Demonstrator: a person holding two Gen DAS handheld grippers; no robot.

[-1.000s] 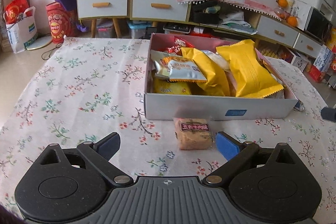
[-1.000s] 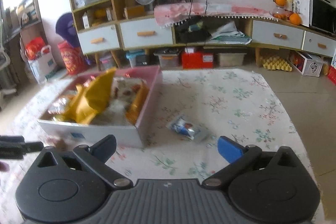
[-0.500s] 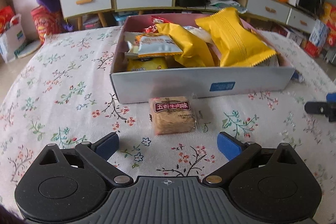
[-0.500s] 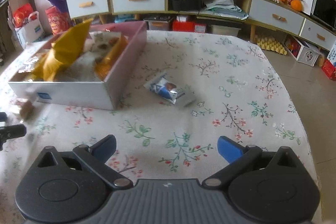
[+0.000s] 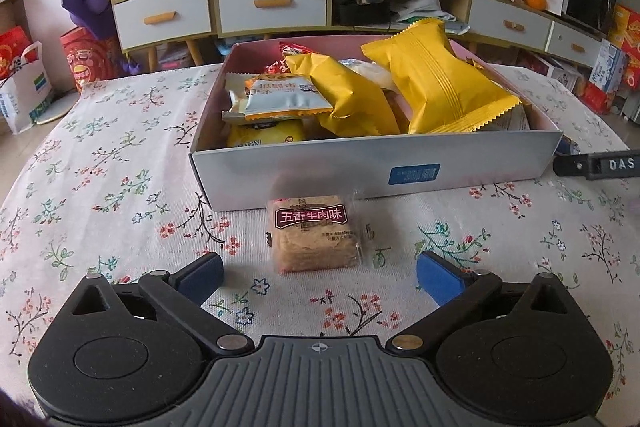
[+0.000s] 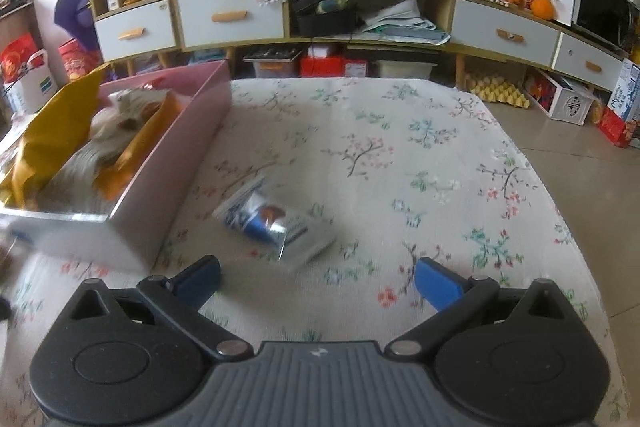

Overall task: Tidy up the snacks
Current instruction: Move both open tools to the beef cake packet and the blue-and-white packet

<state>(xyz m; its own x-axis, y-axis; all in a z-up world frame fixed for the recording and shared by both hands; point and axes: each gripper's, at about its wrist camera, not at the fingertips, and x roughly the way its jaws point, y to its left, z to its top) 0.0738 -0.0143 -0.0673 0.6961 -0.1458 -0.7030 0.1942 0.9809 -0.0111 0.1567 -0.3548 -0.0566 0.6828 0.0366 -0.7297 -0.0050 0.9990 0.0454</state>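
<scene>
**Two open claws, two loose snacks beside the box**

The left claw (image 5: 318,275) hovers low over the counter (image 5: 100,187) with its blue pads spread wide and nothing between them. Just ahead of its tips lies the beef cake (image 5: 314,233), a square tan snack in clear wrap with a dark red label. It rests flat on the flowered cloth, just in front of the box (image 5: 372,175), close to the box's near wall; whether they touch cannot be told. Bare cloth lies on both sides of the cake, so the pads have room to left and right.

The right claw (image 6: 318,277) is likewise spread and empty. Ahead of it, a little left of centre, lies the blue packet (image 6: 276,223), silvery and blurred, on the cloth to the right of the box (image 6: 176,163), apart from its pink side wall. Right of the packet the cloth is open as far as the counter's right edge, beyond which the tiled floor (image 6: 580,155) shows.

The box is heaped: two yellow bags (image 5: 436,83) rise above its rim, with a pale pouch (image 5: 280,99) at the left end. From the left wrist view, the right claw's tip (image 5: 596,165) shows at the box's right corner.

Beyond the box, the counter's far edge meets a cabinet (image 5: 272,3) with drawers.
</scene>
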